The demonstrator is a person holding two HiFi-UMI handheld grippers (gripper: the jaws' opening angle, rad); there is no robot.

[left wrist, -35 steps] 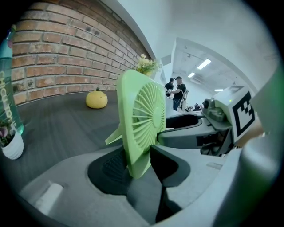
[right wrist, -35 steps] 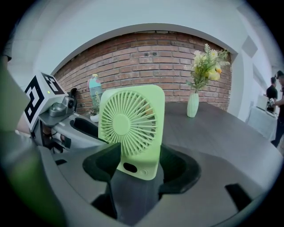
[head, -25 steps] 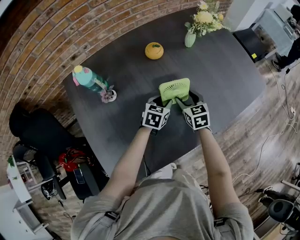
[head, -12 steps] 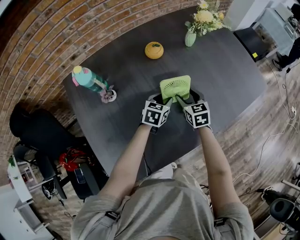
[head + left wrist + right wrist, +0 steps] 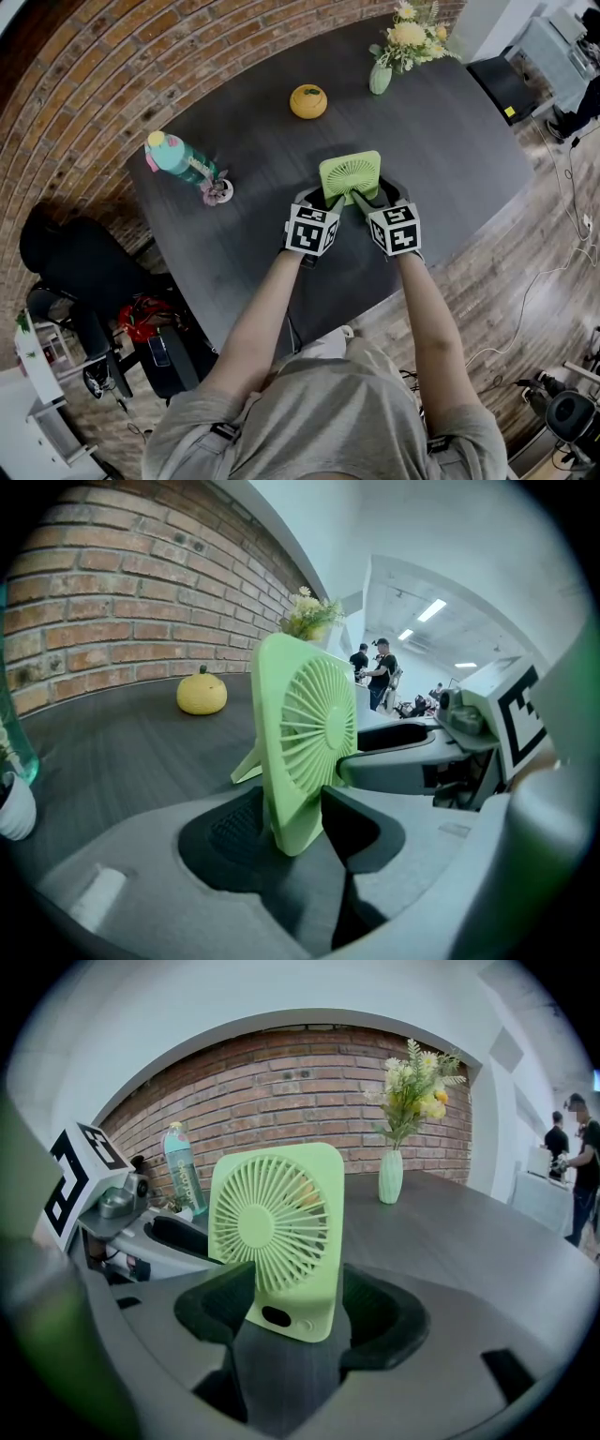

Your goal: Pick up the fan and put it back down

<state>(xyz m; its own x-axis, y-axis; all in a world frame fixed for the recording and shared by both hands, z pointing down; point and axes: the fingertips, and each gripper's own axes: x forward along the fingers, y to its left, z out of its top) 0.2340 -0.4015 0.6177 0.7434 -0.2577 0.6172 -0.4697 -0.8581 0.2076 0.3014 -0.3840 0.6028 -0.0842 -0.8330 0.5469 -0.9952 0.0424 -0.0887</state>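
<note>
1. The fan [image 5: 351, 176] stands upright a little in from the near edge of the table [image 5: 450, 141], about midway along it and between my two grippers. Its fold-out leg looks to be down on the tabletop.
2. My right gripper [image 5: 295, 1321] is clamped across the fan's width low down, with a pad on each side edge. My left gripper [image 5: 295, 827] straddles the fan's thickness at a lower corner. Its jaws are easing apart, though I see no clear gap at the pads.
3. I judge the fan light and stiff, a thin green plastic shell. The fine grille ribs could flex or crack, and the smooth sides may slip. The solid frame low down, near the button, is the place to hold it, not the grille or the leg.
4. The table is dark, flat and matte, so it gives firm footing. With such a narrow base, the fan could tip if I set it down crooked.
5. A bottle [image 5: 176, 157] stands toward the left edge. A yellow ornament [image 5: 308, 100] and a vase of flowers [image 5: 381, 77] stand toward the far edge, all well apart from the fan. Brick wall lies beyond the table and wood floor around it.
</note>
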